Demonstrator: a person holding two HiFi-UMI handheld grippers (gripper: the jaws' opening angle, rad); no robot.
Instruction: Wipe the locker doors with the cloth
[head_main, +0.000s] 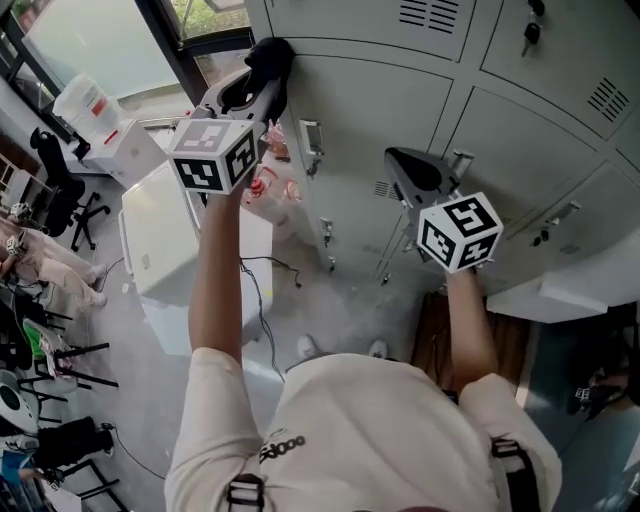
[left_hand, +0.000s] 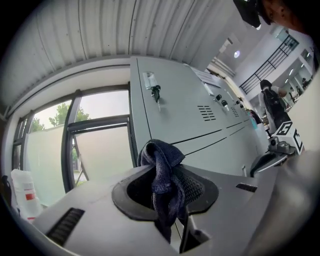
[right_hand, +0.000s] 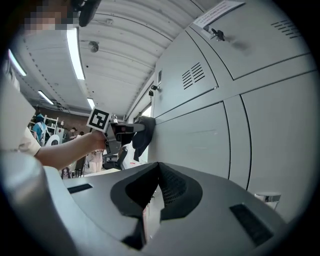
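Window (left_hand: 95, 145): it is seen at the far left, beside the end of the lockers, with green trees behind the glass.
White bottle (left_hand: 25, 192): it is placed low by the window; a red label is seen on it.
Left gripper (head_main: 255, 88): it is raised on a stretched arm towards the left end of the lockers. Its marker cube (head_main: 212, 155) is turned to the head camera.
Left fingers (left_hand: 192, 187): they are closed on the cloth, which is pinched between the two pads.
Cloth (left_hand: 160, 170): it is dark blue and bunched. One fold stands above the fingers and one end hangs down between them. In the right gripper view it appears to be laid against the locker face, at the left end of the row.
Locker doors (head_main: 370, 110): they are light grey metal and all are shut. Vent slots (left_hand: 206, 112) are cut in some of them.
Key (left_hand: 156, 91): it is hung in the lock of an upper door, above the cloth.
Right gripper (right_hand: 152, 200): it is held lower and well apart from the left one, near the doors but not touching them.
Right fingers (right_hand: 172, 187): the pads are brought together at the tips and nothing is held between them.
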